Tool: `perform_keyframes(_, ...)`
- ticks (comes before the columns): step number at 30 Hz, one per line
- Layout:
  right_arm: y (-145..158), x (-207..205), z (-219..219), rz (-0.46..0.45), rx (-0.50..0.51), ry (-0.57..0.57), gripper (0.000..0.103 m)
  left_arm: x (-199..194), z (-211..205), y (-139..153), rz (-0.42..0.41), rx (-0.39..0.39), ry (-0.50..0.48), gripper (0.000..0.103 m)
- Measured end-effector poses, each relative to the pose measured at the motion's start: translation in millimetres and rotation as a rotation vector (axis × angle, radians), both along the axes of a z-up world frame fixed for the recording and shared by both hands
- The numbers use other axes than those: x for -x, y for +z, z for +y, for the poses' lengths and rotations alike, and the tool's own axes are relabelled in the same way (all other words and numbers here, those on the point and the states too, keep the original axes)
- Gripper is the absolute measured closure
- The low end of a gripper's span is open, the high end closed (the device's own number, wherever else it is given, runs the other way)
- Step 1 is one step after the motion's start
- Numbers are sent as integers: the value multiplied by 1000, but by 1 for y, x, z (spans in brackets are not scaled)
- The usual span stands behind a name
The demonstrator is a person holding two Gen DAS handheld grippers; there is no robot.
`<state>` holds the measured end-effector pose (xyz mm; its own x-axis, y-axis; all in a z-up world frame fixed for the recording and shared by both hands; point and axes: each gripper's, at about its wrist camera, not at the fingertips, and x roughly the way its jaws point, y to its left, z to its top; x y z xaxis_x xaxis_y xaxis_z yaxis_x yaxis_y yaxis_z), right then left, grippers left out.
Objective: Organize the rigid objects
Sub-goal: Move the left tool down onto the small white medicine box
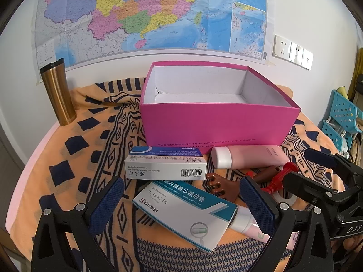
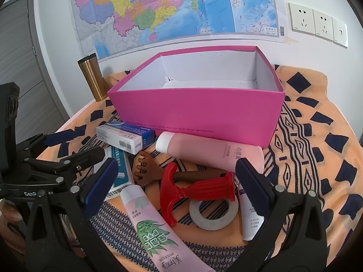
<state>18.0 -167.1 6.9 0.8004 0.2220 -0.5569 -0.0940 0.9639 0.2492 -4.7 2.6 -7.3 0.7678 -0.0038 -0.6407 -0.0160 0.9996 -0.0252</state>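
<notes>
An open, empty pink box [image 1: 217, 127] [image 2: 199, 115] stands on the patterned cloth. In front of it lie two medicine cartons [image 1: 166, 165] [image 1: 186, 213], a pink bottle [image 1: 247, 157] [image 2: 211, 151], a brown rake-shaped scratcher [image 1: 217, 187] [image 2: 149, 170], a red T-handled tool [image 2: 195, 190], a tape roll [image 2: 213, 213], a pink tube [image 2: 154, 229] and a white tube [image 2: 250, 215]. My left gripper [image 1: 181, 206] is open over the teal carton. My right gripper [image 2: 177, 185] is open over the red tool.
A gold tumbler [image 1: 57, 93] [image 2: 93, 80] stands at the back left by the wall. A map and wall sockets [image 2: 317, 22] hang behind. A blue perforated rack [image 1: 340, 122] stands off the right edge.
</notes>
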Motion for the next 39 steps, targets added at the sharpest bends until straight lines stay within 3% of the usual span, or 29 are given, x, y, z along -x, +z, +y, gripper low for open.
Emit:
perform_keyframes(12,-5,-6,1,18,-12,21,0,-8,6,-5,15,4,7,0)
perform_keyframes(23,-9,-31,17,74,-56,145,5,-27,54,-17,58,70,26,1)
perform_keyframes(29,-8,-54,31,117,-109,241,7,-39,74,-21,74,114,-6,11)
perform_keyframes(34,-12,-79,44,156,-140,298,22,-51,82,-27,98,151,-33,30)
perform_keyframes(39,-26,-104,51,221,-201,324,37,-59,87,-31,133,200,-84,37)
